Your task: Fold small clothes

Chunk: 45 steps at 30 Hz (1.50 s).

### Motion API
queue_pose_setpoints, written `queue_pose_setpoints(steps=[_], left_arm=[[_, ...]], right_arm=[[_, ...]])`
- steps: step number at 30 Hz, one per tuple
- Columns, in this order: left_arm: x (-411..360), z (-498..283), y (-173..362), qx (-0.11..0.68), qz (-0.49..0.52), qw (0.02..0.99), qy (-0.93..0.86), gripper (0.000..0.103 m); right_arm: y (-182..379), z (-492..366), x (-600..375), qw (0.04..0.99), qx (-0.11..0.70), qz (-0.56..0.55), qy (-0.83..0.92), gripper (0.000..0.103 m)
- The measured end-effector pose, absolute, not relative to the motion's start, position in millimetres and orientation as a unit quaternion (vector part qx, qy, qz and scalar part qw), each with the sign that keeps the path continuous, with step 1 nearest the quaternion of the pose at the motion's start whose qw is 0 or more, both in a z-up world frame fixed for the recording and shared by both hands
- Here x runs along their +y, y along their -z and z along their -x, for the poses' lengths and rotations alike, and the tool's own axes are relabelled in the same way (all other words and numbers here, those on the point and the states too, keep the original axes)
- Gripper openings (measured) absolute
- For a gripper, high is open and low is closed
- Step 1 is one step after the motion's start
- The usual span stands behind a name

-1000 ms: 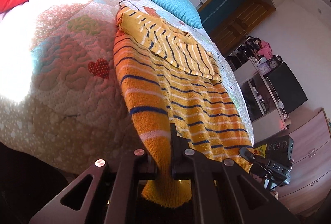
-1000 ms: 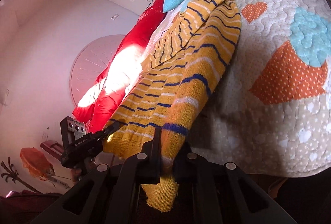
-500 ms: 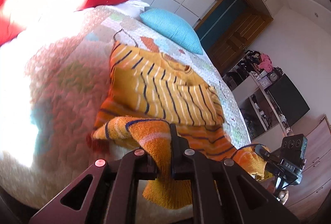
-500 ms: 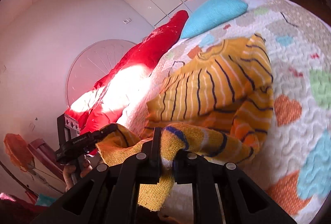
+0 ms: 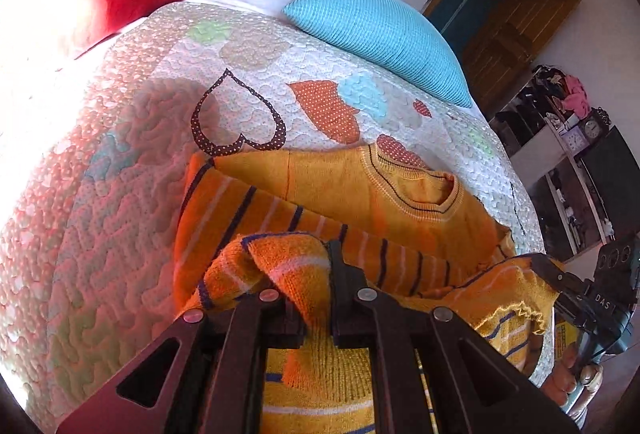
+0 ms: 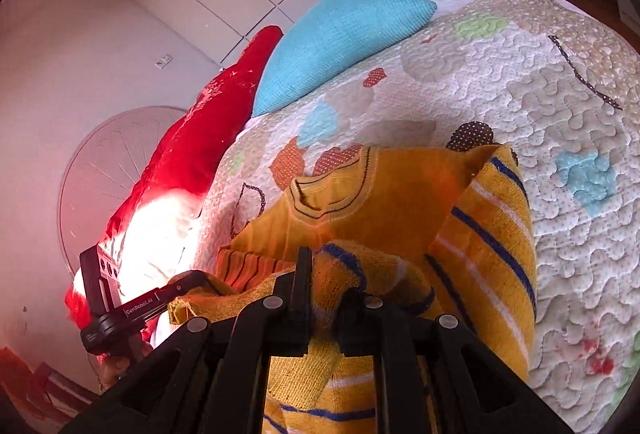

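Sweater [image 5: 360,201] hem now nearer collar [image 5: 416,193]

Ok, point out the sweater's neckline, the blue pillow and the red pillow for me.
sweater neckline [image 5: 416,189], left wrist view, on the ribbed collar band.
blue pillow [image 5: 376,33], left wrist view, middle of its knitted face.
red pillow [image 6: 208,125], right wrist view, on its shaded middle.

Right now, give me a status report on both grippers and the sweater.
Left gripper and right gripper: jaws shut on the sweater hem. Hem lifted, carried toward the collar. Nothing in the way on the quilt.
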<state>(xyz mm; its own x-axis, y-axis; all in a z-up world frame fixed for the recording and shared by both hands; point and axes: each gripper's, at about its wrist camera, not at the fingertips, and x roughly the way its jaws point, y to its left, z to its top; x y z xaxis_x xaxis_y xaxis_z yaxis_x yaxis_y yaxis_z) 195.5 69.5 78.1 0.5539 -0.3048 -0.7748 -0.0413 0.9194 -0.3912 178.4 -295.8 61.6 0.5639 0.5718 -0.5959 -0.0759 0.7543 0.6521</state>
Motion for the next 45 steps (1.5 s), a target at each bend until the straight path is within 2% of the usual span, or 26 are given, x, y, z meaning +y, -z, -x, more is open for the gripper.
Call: queue_pose_setpoints(steps=[2,4,5,6,9,10,11,15,18,22,28,33,35,37,38,39,40,42,45], left_arm=[[72.7,-203.2,-74.8,0.469,0.200,0.857,0.078,0.009],[78.1,-210.7,-73.1,0.469,0.222,0.851,0.082,0.012],[81.7,-213.9,-71.9,0.470,0.235,0.846,0.086,0.014],[85.2,-217.4,-70.7,0.470,0.251,0.841,0.091,0.021],[98.0,-220.6,-69.1,0.460,0.302,0.828,0.108,0.046],[102.0,-220.1,-68.7,0.454,0.320,0.824,0.116,0.054],[106.4,-219.2,-67.9,0.448,0.340,0.817,0.126,0.057],[119.8,-212.4,-70.7,0.425,0.386,0.808,0.137,0.075],[132.7,-209.0,-75.5,0.409,0.413,0.800,0.153,0.076],[140.2,-200.1,-82.5,0.416,0.399,0.807,0.127,0.076],[111.8,-162.0,-84.6,0.448,0.231,0.858,0.094,0.076],[99.1,-129.3,-54.5,0.458,0.159,0.871,0.082,0.076],[94.9,-122.2,-37.6,0.462,0.134,0.874,0.071,0.076],[91.7,-118.2,-18.9,0.471,0.120,0.871,0.065,0.077],[91.9,-117.4,-13.0,0.465,0.123,0.875,0.064,0.078],[93.0,-115.0,-10.5,0.452,0.128,0.880,0.064,0.081],[92.6,-114.0,-9.1,0.446,0.128,0.884,0.062,0.082],[89.8,-113.4,-7.3,0.441,0.118,0.888,0.057,0.086],[84.6,-111.3,-4.6,0.436,0.101,0.893,0.048,0.090]], right_arm=[[-50.2,-194.7,-299.8,0.823,0.436,-0.310,-0.191,0.013],[-38.1,-210.4,-306.8,0.805,0.446,-0.343,-0.187,0.020],[-32.7,-215.9,-309.9,0.796,0.449,-0.360,-0.186,0.030],[-27.1,-222.1,-312.5,0.787,0.453,-0.376,-0.186,0.040],[-15.0,-232.8,-317.5,0.760,0.453,-0.425,-0.194,0.057],[-11.5,-235.7,-318.5,0.751,0.452,-0.439,-0.197,0.060],[-10.4,-237.1,-318.6,0.745,0.451,-0.450,-0.199,0.063],[-10.5,-236.9,-318.0,0.736,0.452,-0.460,-0.205,0.066],[-11.6,-234.2,-327.1,0.720,0.432,-0.498,-0.215,0.073],[-15.1,-225.8,-348.4,0.707,0.396,-0.552,-0.194,0.075],[-51.0,-192.0,-369.5,0.777,0.397,-0.464,-0.153,0.077],[-65.3,-140.2,-364.3,0.824,0.429,-0.343,-0.140,0.076],[-62.1,-118.1,-355.3,0.840,0.440,-0.287,-0.137,0.074],[-55.6,-101.0,-345.4,0.854,0.448,-0.232,-0.126,0.064],[-51.4,-96.0,-340.2,0.860,0.451,-0.207,-0.121,0.051],[-47.4,-92.5,-335.8,0.863,0.453,-0.188,-0.119,0.027],[-44.3,-89.9,-331.8,0.864,0.454,-0.177,-0.123,0.017],[-42.4,-85.6,-328.6,0.871,0.445,-0.168,-0.125,0.009],[-53.4,-77.2,-337.9,0.888,0.425,-0.146,-0.098,0.005]])
